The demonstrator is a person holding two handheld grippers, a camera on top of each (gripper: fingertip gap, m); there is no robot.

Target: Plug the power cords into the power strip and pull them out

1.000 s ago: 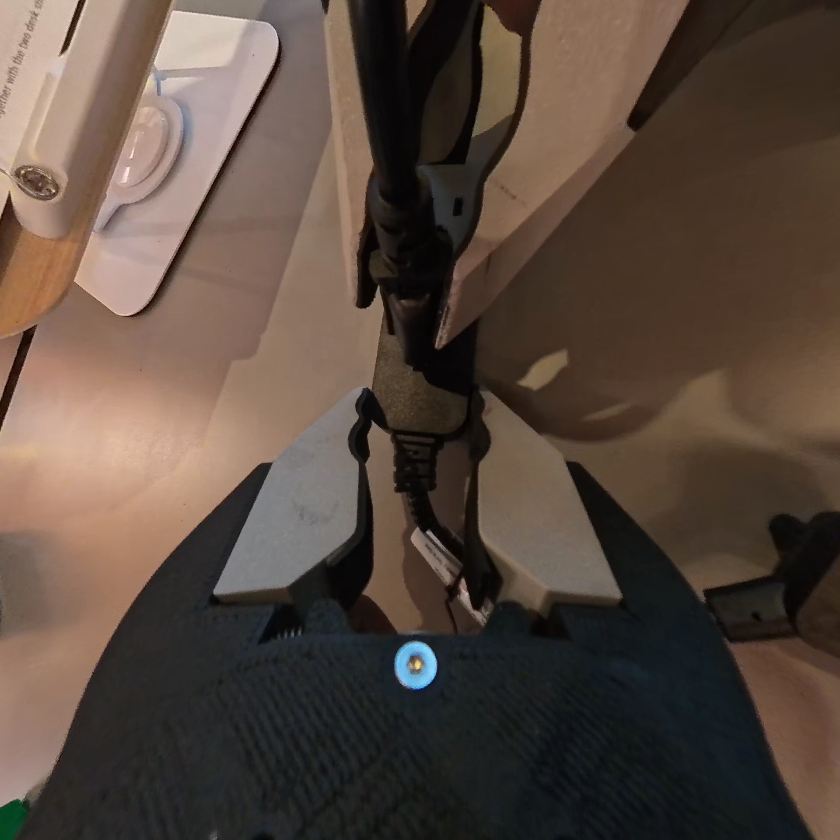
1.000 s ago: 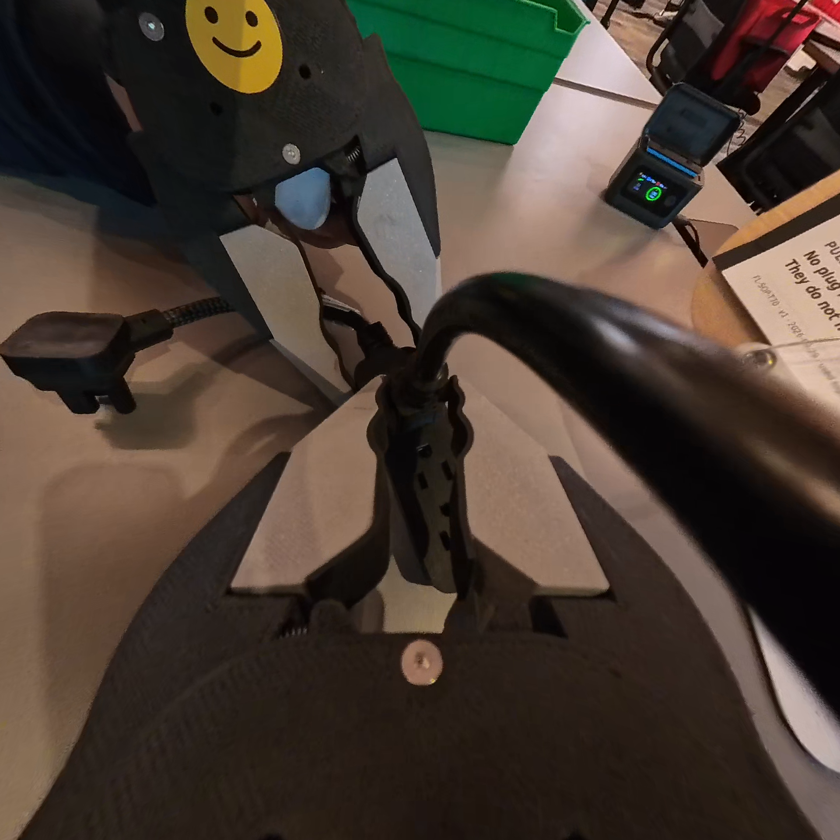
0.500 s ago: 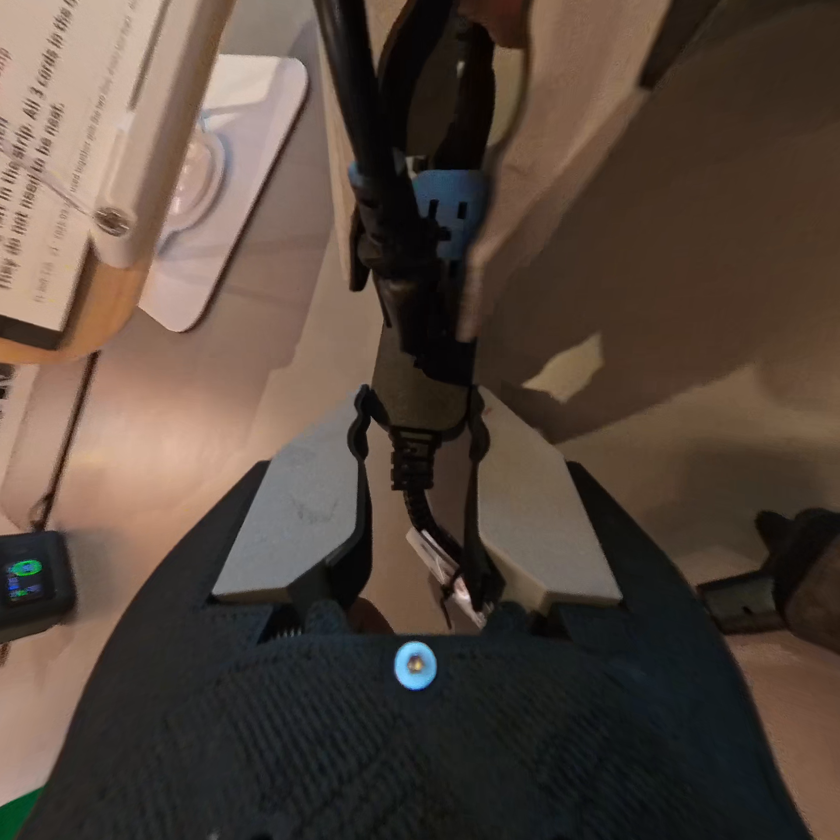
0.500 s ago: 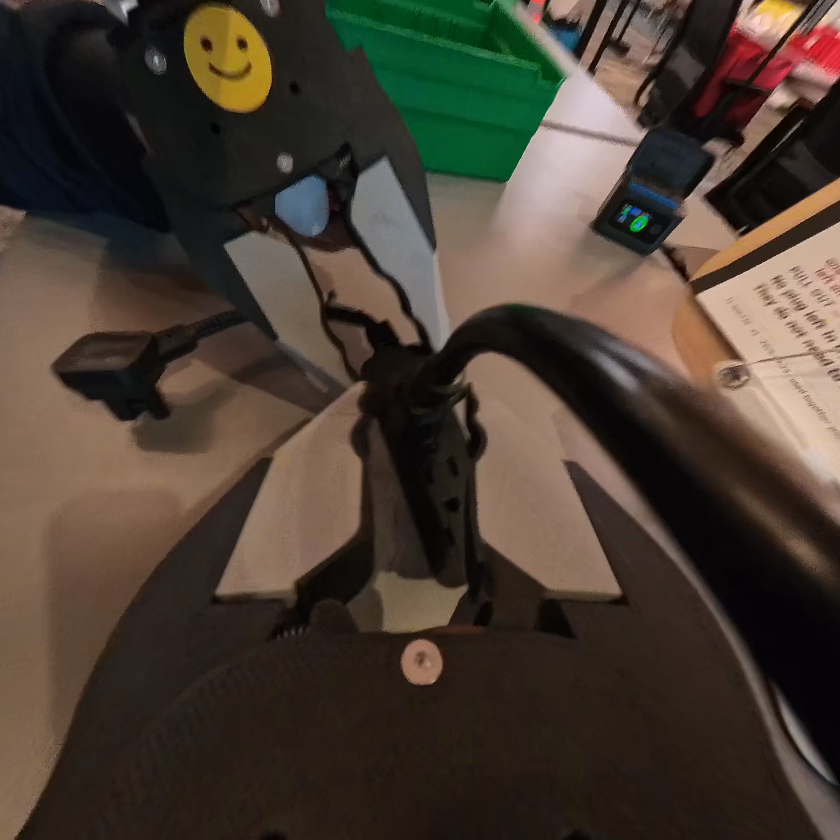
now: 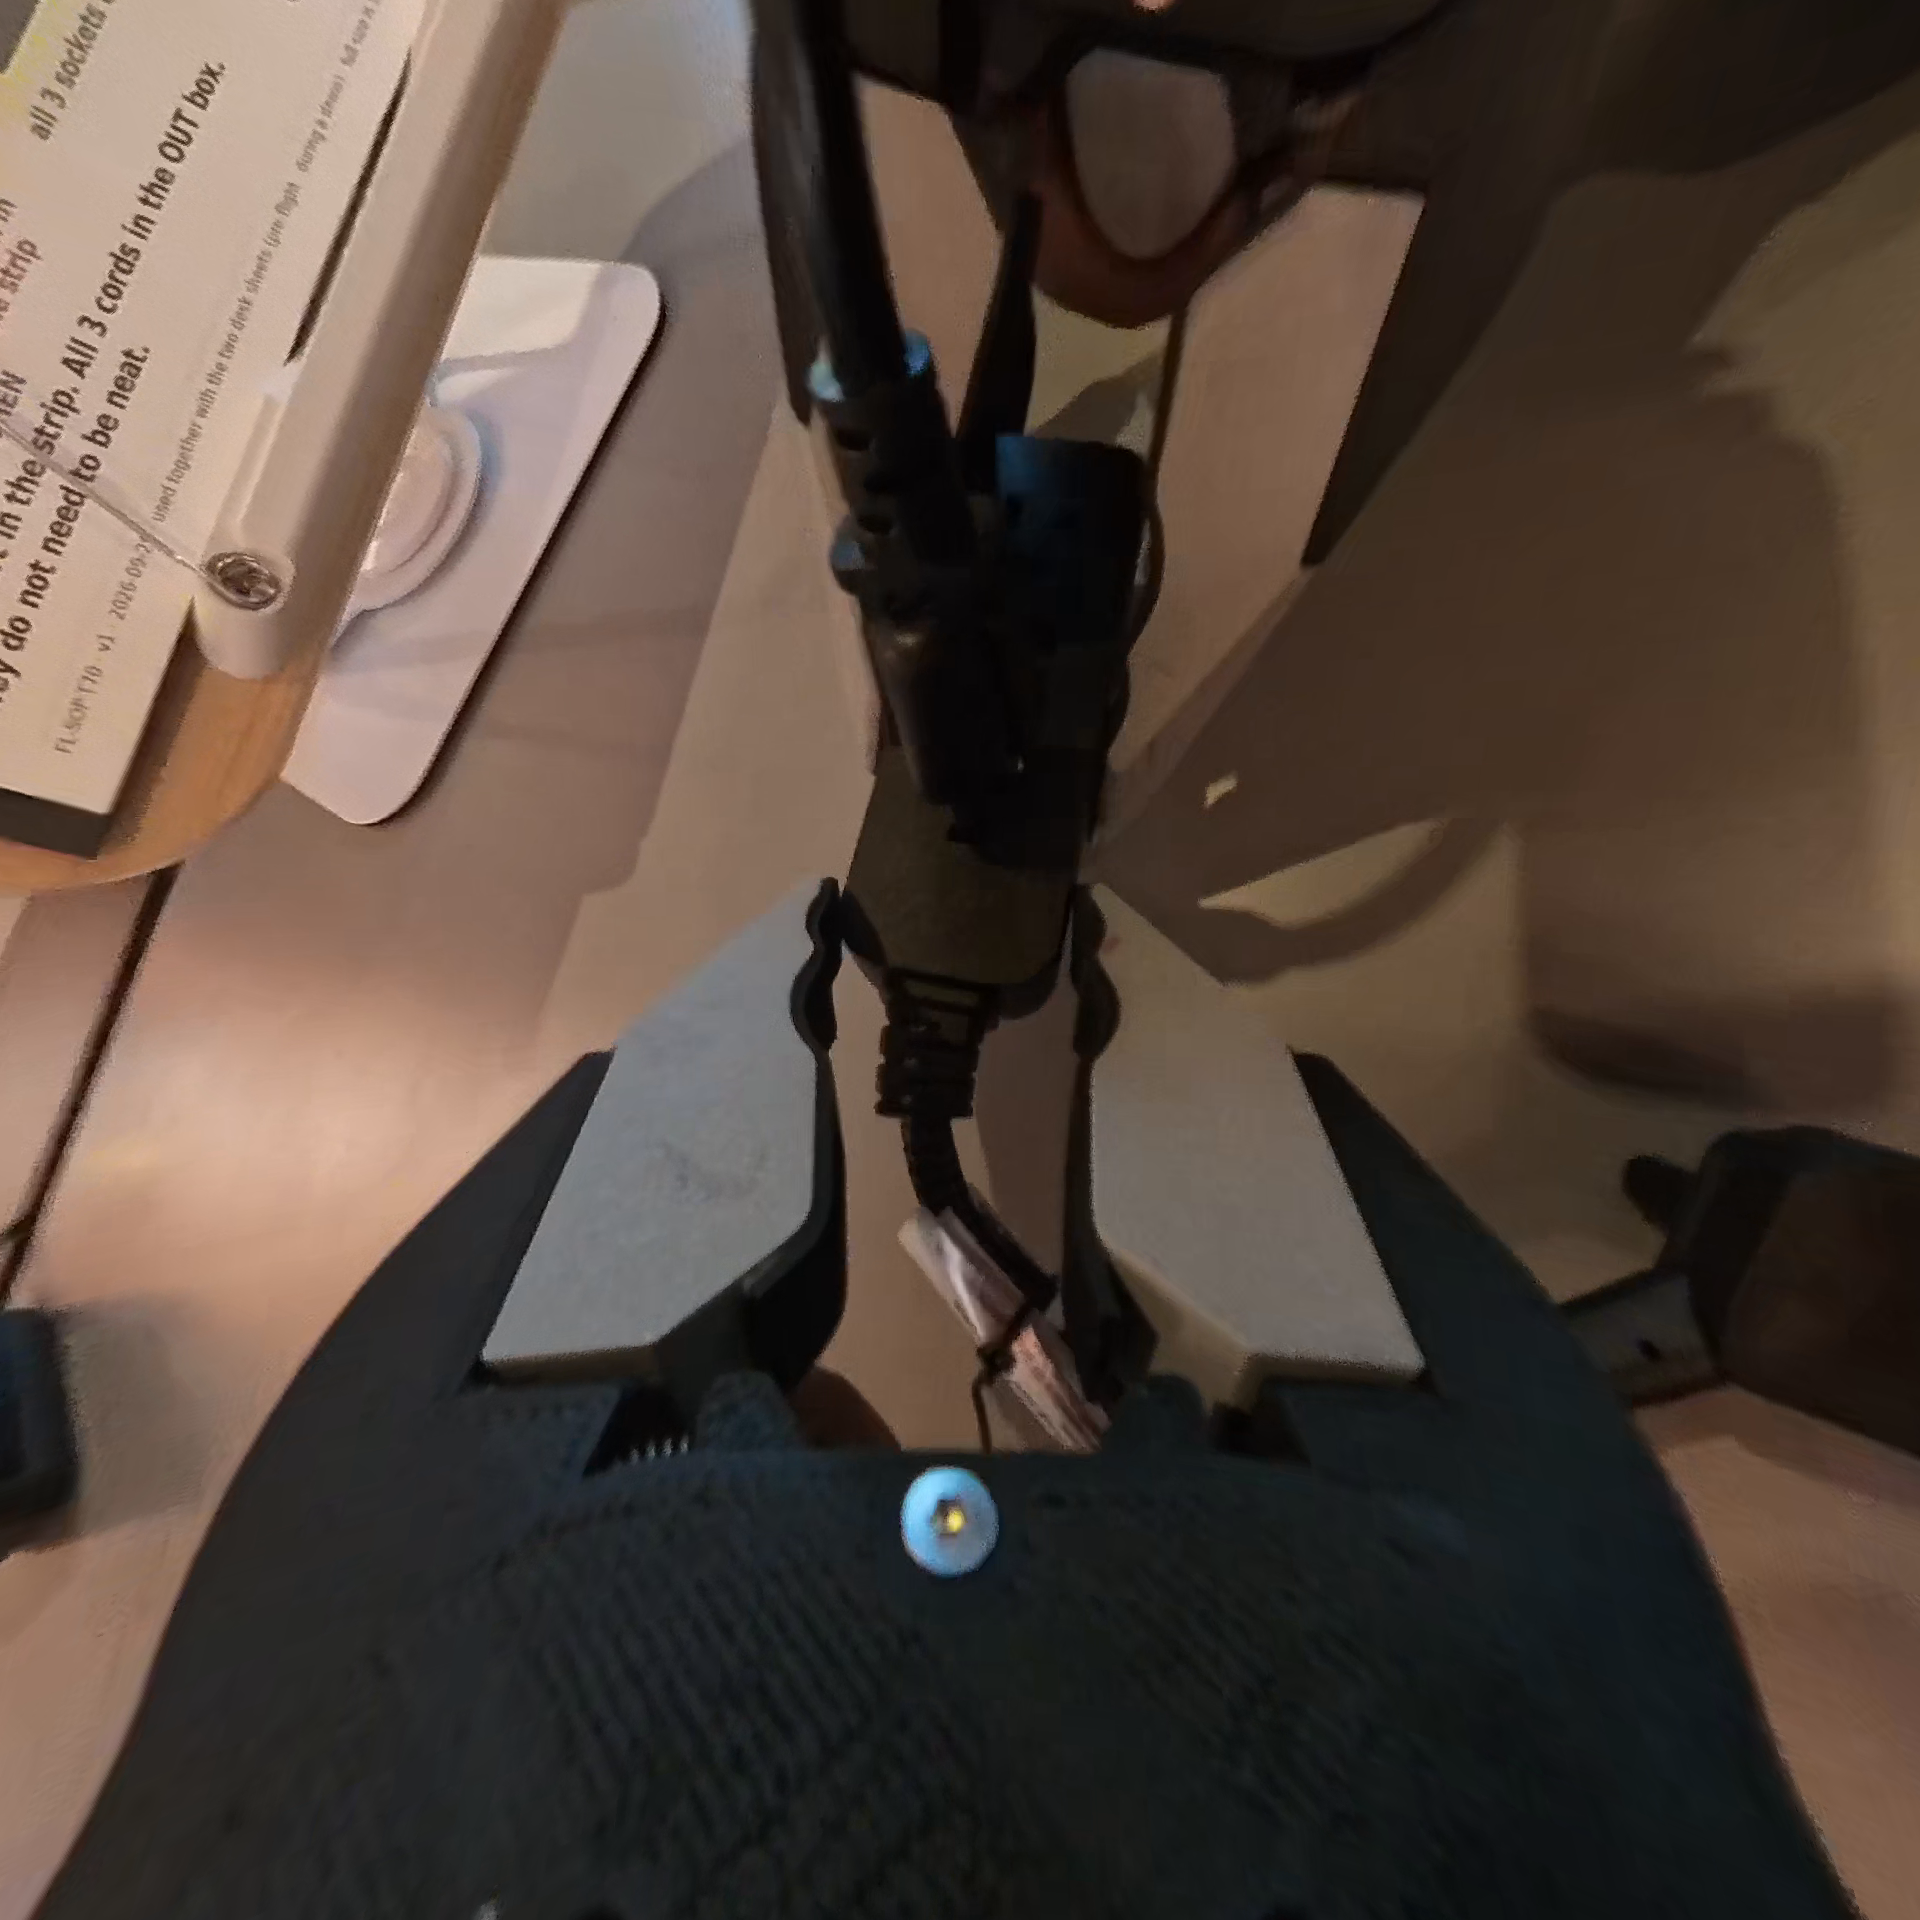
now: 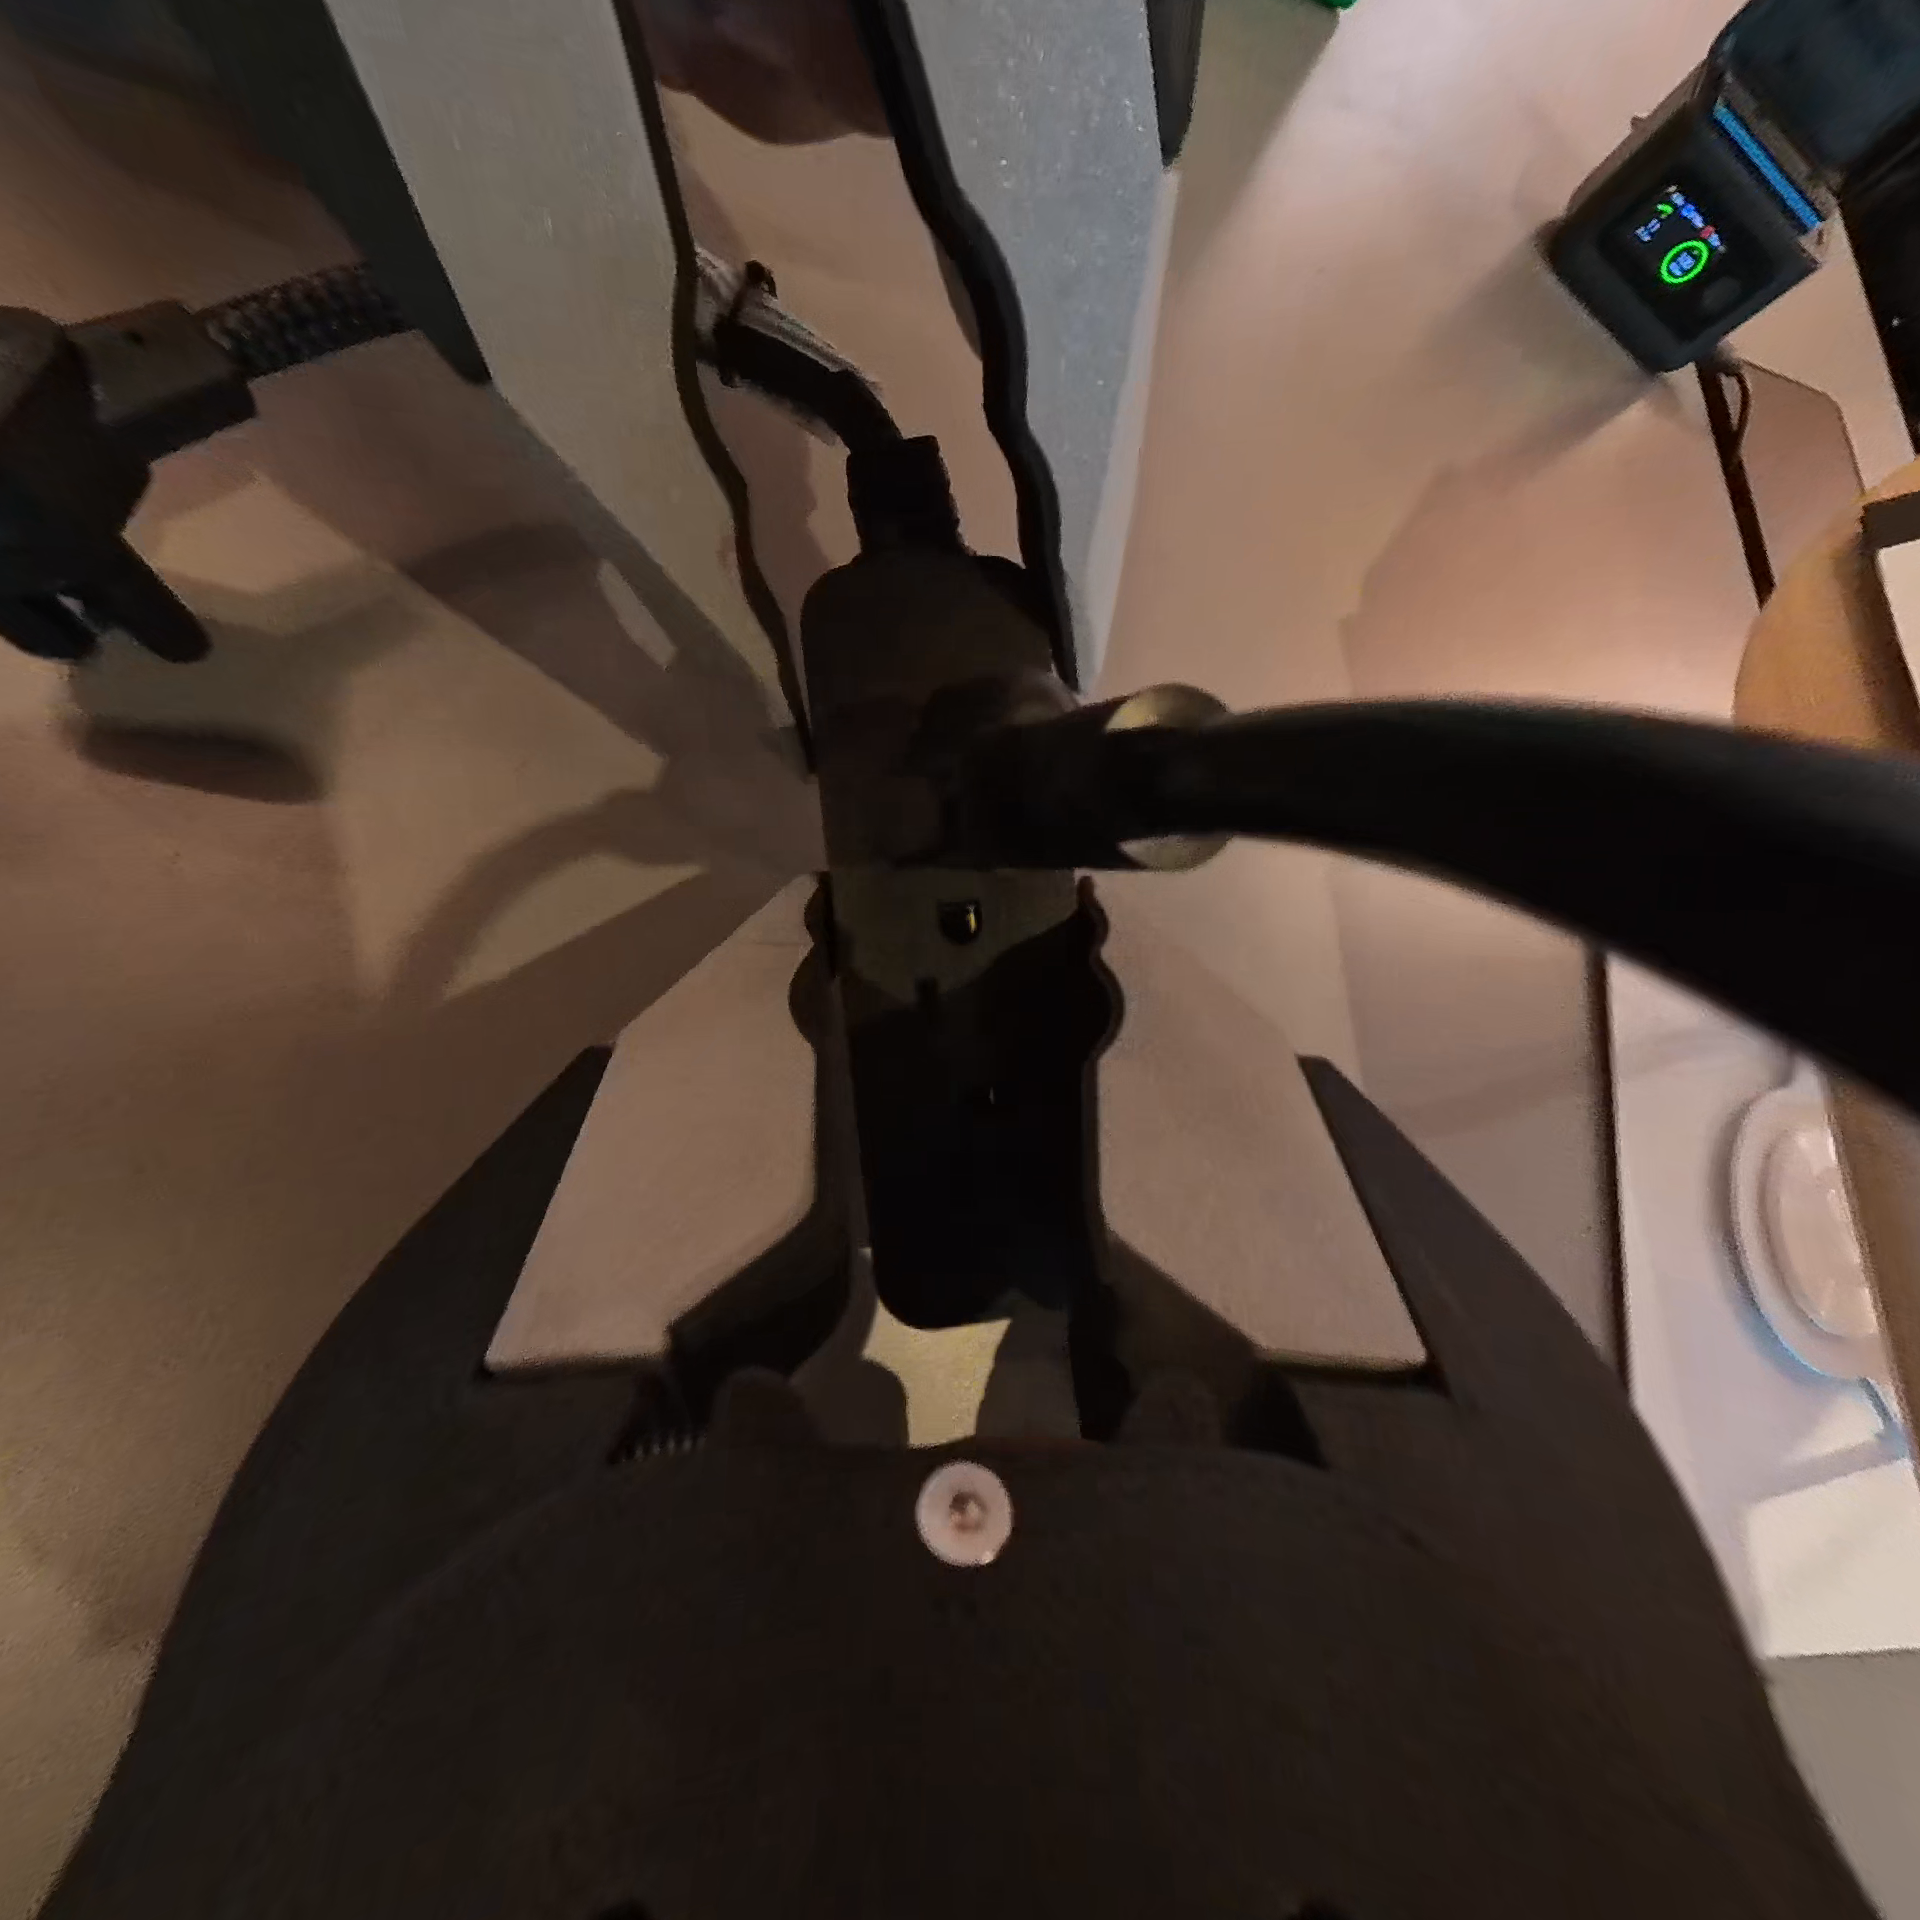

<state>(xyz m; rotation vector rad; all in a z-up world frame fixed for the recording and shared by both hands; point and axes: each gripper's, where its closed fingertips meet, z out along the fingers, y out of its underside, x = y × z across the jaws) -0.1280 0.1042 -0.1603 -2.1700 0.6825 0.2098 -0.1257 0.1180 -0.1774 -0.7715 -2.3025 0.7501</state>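
Left wrist view: left gripper [image 5: 951, 935] has its jaws pinching the near end of a black power strip [image 5: 966, 883], pads pressed on both its sides. Strip's own cord [image 5: 930, 1122], w/ a white tag, drops back between the fingers. Just beyond, a black plug [image 5: 1049, 623] sits on the strip w/ its thick cord [image 5: 852, 260] running up and away. Farther off, a white stand [image 5: 488, 582] and a wooden board w/ a printed sheet [image 5: 135, 416] on the table [image 5: 312, 1039]; a loose black plug [image 5: 1787, 1268] lies at right.

Right wrist view: right gripper [image 6: 956, 935] jaws are around the strip's other end, spread about as wide as the strip; whether the pads press on it I can't tell. Past the tips, the thick cord bends off right. Beyond that, the left gripper's grey fingers [image 6: 540, 260]. Far right, a small dark device w/ a lit screen [image 6: 1683, 249].
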